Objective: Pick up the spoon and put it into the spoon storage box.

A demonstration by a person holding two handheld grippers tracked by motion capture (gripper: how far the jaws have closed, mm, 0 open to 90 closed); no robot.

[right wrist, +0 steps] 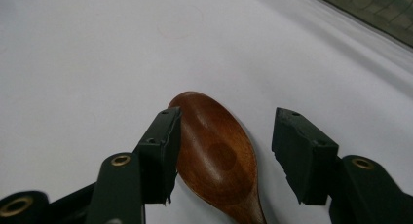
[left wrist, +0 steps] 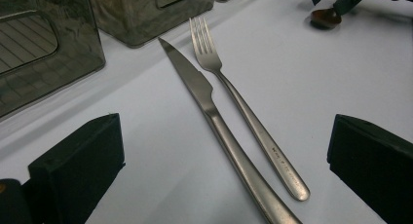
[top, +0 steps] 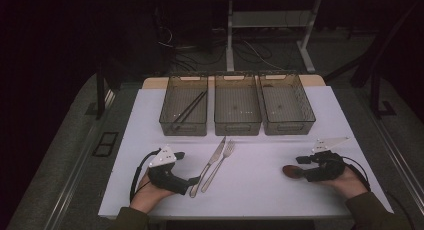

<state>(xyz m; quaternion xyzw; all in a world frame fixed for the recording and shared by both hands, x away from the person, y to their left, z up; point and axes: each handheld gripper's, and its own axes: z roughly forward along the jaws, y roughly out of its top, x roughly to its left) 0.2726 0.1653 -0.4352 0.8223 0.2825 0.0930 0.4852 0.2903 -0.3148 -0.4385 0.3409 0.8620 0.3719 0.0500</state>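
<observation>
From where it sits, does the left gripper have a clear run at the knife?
Probably yes. The left gripper sits open beside the handle end of the knife, which lies flat on the white table. The fork lying close alongside may get nudged.

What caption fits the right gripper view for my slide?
Open right gripper straddling a brown wooden spoon lying on the white table.
</observation>
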